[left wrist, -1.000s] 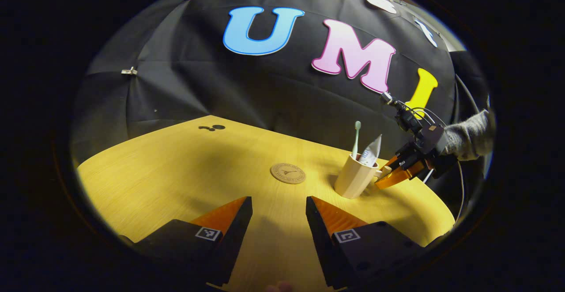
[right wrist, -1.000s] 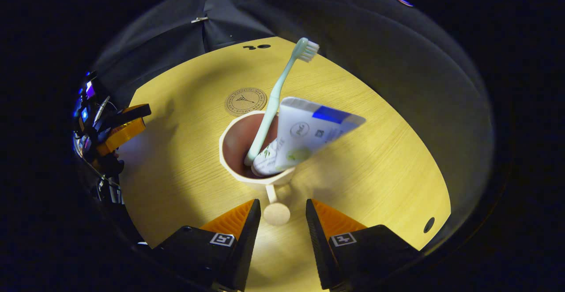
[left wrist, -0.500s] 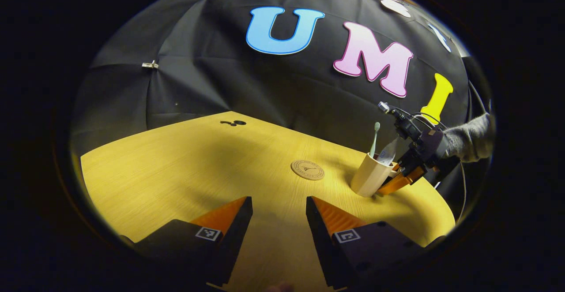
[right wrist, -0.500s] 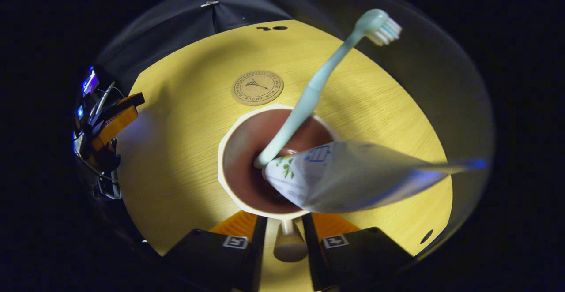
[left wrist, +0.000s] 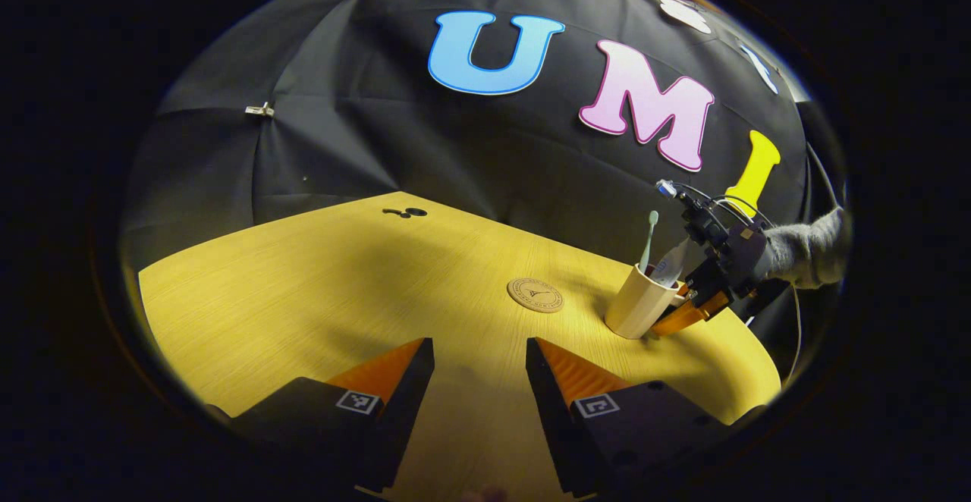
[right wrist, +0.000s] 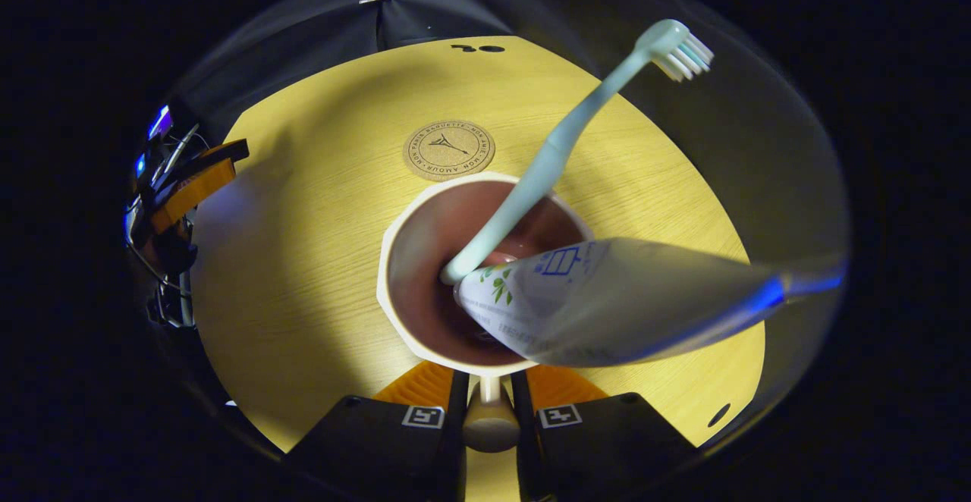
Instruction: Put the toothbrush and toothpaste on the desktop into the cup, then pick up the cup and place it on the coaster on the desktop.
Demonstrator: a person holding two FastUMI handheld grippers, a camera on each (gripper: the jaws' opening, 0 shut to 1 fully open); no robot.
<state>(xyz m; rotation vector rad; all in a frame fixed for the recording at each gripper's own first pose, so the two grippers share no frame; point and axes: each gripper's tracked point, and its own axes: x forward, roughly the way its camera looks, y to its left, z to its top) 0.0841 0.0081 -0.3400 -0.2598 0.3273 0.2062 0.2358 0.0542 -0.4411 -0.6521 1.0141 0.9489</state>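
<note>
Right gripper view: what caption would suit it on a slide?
Right gripper shut on the cup's handle, toothbrush and toothpaste inside, coaster just beyond.

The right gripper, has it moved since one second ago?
Yes. The right gripper came forward to the cup standing on the table and shut on the cup's handle.

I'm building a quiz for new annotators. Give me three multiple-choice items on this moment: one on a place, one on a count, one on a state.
1. Where is the coaster?
A. under the cup
B. on the desktop beyond the cup
C. inside the cup

2. How many items stand in the cup?
A. none
B. one
C. two

3. The right gripper is:
A. shut on the cup's handle
B. wide open
C. holding the coaster

Key: 1 B, the coaster lies bare past the rim; 2 C, toothbrush and toothpaste; 3 A, both fingers press the cup's handle.
</note>
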